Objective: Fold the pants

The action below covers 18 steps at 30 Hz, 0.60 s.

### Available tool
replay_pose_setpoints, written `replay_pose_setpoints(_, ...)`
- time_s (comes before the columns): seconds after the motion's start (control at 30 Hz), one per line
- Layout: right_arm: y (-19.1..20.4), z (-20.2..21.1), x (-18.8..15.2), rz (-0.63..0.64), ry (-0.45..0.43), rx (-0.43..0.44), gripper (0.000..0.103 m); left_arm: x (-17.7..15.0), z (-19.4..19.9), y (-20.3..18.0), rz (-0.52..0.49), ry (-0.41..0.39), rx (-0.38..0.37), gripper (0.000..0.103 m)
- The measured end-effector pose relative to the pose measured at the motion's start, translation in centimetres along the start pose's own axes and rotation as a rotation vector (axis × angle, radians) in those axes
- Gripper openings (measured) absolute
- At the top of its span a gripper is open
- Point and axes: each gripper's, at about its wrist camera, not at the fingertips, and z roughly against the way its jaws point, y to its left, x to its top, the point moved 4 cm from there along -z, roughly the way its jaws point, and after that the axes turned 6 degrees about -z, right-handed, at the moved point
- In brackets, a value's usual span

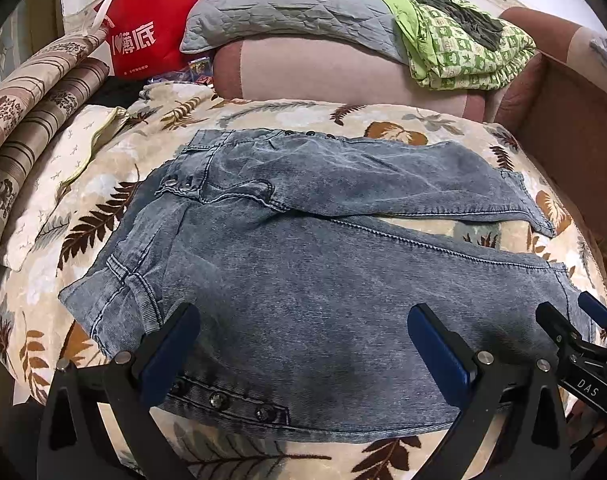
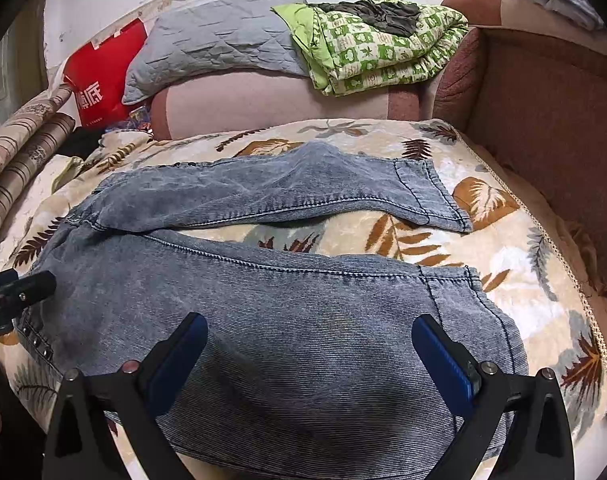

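Grey-blue denim pants lie spread flat on a leaf-patterned blanket, waist to the left, both legs running right with a gap between them. My left gripper is open above the near leg close to the waist, holding nothing. My right gripper is open above the near leg toward its cuff, holding nothing; it also shows in the left wrist view at the right edge. The pants also fill the right wrist view. The far leg lies behind.
A pink sofa back stands behind, with a grey quilted pillow and a green checked blanket on it. A red bag and striped rolled fabric are at the left. A brown armrest rises at the right.
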Motion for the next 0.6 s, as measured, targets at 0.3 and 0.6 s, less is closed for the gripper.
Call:
replay_pose_setpoints(0.3,-0.5,0.0,-0.5,-0.043,0.048,0.050,0.103,-2.5,-0.1,8.0,0.234,0.081,0.032,0.103)
replay_pose_setpoints(0.6,-3.4,2.0,-4.2,-0.387,0.293,0.346,0.103,-5.8,-1.5,18.2,0.629,0.117,0.026,0.103)
